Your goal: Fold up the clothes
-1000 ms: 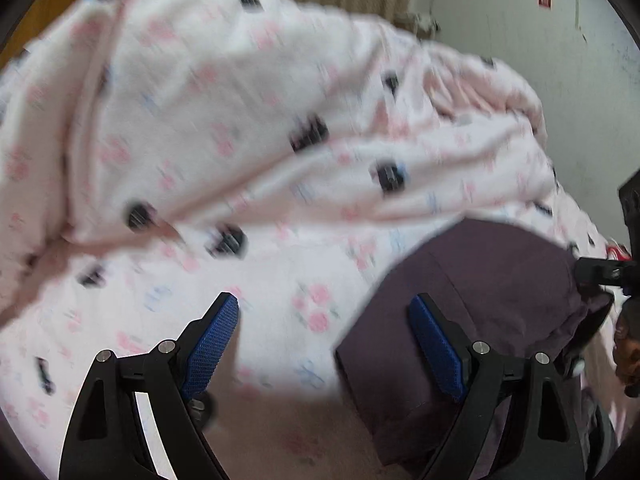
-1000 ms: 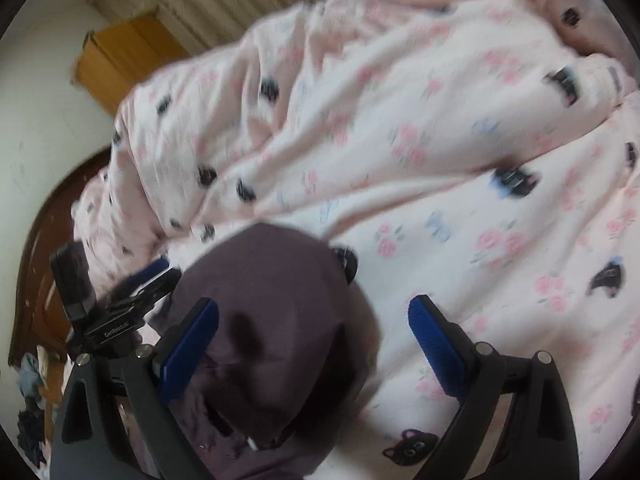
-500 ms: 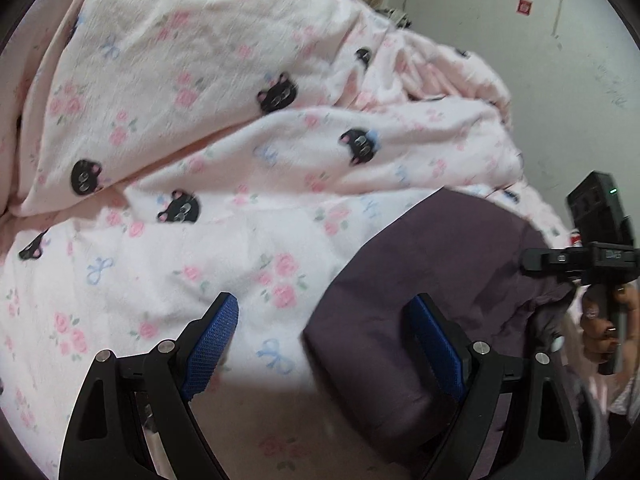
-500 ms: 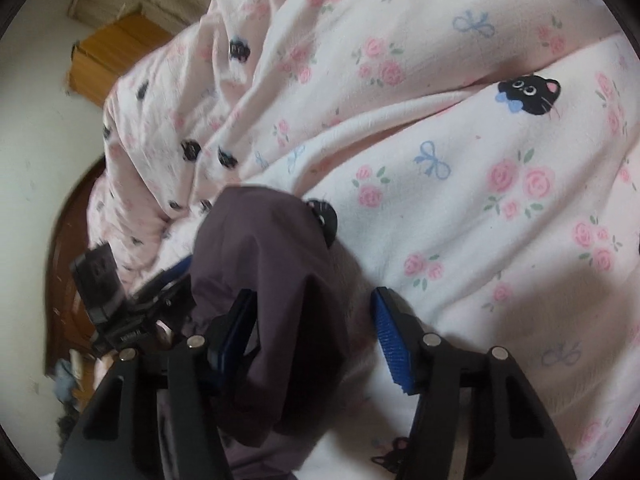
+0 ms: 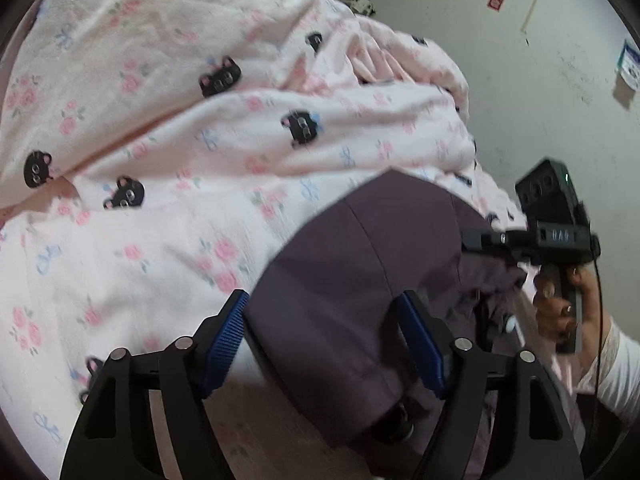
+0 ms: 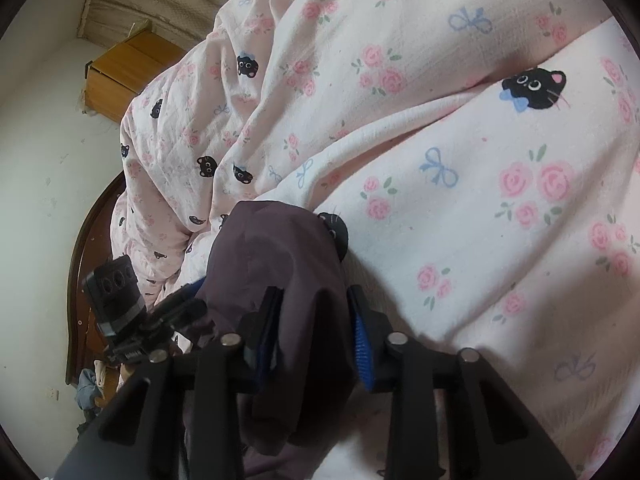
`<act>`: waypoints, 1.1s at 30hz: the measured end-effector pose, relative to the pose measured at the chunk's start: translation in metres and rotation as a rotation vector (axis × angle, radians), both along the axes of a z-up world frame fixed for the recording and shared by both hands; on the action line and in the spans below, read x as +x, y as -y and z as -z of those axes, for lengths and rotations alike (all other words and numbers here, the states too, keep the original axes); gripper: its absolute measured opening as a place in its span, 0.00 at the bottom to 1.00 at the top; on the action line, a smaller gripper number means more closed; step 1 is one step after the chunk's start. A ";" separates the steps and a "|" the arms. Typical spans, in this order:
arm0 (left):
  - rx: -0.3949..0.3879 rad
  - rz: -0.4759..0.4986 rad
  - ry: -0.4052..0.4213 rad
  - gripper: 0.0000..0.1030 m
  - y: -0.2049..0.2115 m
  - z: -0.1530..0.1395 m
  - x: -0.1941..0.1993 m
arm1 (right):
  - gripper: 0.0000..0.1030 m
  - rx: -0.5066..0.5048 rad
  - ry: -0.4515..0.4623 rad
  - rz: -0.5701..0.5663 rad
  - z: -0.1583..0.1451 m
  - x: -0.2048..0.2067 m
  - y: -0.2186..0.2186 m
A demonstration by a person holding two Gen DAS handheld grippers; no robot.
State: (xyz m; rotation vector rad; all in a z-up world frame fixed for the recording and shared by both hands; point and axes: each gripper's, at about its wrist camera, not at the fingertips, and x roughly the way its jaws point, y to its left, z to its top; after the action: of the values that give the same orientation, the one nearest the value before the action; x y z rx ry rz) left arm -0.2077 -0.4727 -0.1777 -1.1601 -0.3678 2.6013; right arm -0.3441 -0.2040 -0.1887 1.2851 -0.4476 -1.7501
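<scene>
Folded dark purple fabric garment (image 5: 360, 280) lying on pink floral cat-print quilt (image 5: 168, 184), left gripper (image 5: 320, 340) straddling its edge, jaws spread wide, right gripper (image 6: 314, 332) pinching a raised fold, jaws nearly closed.

The folded garment (image 5: 360, 264) lies on the quilt (image 5: 168, 208), near the bed's edge. The left gripper (image 5: 324, 340) straddles its near corner, fingers apart, one over the quilt. The right gripper (image 6: 316, 332) pinches a fold at its opposite side. Behind the quilt stand a wooden cabinet (image 6: 120, 76) and a headboard (image 6: 80, 264).
</scene>
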 end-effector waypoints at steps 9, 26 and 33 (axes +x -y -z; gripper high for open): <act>0.072 -0.053 0.001 0.18 0.015 -0.001 0.004 | 0.08 -0.011 -0.056 -0.023 -0.011 0.007 -0.002; 0.029 -0.015 -0.111 0.08 -0.001 -0.048 0.054 | 0.03 -0.067 -0.303 -0.180 -0.062 0.056 -0.022; -0.009 0.007 -0.129 0.08 -0.019 -0.060 0.100 | 0.03 -0.014 -0.467 -0.308 -0.091 0.107 -0.027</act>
State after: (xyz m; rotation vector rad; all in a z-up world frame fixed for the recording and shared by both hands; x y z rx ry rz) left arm -0.1074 -0.4535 -0.1173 -0.9877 -0.3240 2.6569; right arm -0.2370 -0.1770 -0.0980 0.8412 0.0072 -1.7045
